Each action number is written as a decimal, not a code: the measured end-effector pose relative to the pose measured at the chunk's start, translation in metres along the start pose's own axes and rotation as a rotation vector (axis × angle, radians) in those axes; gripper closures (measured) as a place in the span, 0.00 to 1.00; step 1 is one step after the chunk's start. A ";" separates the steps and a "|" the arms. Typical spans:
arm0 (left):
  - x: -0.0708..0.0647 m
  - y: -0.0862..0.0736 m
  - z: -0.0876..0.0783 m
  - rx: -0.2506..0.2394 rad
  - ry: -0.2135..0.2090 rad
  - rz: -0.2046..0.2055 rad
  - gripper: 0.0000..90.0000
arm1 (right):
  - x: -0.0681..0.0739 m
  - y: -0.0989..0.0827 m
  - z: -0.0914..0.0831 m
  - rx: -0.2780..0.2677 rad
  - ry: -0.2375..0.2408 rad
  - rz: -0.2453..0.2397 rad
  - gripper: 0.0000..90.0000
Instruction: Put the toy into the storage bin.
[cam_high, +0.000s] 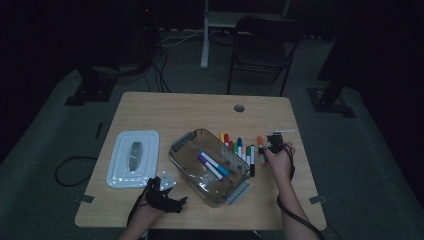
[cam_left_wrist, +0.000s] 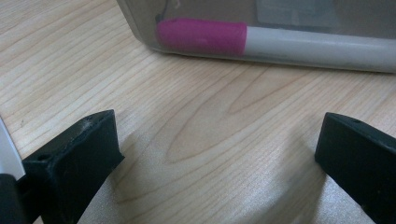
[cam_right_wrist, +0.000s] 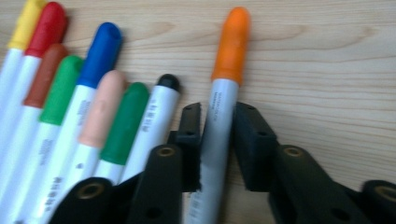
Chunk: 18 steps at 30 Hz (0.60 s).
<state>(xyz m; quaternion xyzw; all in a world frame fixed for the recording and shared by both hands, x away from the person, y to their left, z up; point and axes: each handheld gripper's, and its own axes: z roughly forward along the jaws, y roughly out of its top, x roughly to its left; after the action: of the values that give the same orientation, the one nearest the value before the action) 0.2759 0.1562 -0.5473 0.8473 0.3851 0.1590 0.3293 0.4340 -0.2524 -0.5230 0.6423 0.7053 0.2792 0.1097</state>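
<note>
Wooden desk (cam_high: 150, 107), dim room, markers beside the clear bin (cam_high: 209, 166).
My right gripper (cam_right_wrist: 218, 140) fingers had clamped the orange marker (cam_right_wrist: 223, 100), right of the row; left gripper (cam_left_wrist: 219, 154) fingers gaped wide, empty, by the bin.

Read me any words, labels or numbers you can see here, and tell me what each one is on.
No text can be read.
Orange marker: small dark print runs along its white barrel, too blurred to read.
Other markers in the row: similar barrel print, blurred.
Clear box and white lid: no print visible.
</note>
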 end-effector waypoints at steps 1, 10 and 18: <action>0.000 0.000 0.000 0.000 0.000 0.000 0.01 | -0.001 0.000 0.000 -0.001 -0.009 0.002 0.84; 0.000 0.000 0.000 0.000 0.000 0.000 0.01 | -0.008 0.000 -0.016 -0.030 0.025 0.054 0.85; 0.000 0.000 0.000 0.000 0.000 0.000 0.01 | 0.000 0.005 -0.060 -0.093 0.091 0.032 0.85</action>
<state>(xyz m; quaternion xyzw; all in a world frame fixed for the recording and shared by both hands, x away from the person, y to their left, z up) 0.2759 0.1562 -0.5473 0.8474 0.3851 0.1589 0.3292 0.4074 -0.2676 -0.4714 0.6345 0.6853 0.3424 0.1028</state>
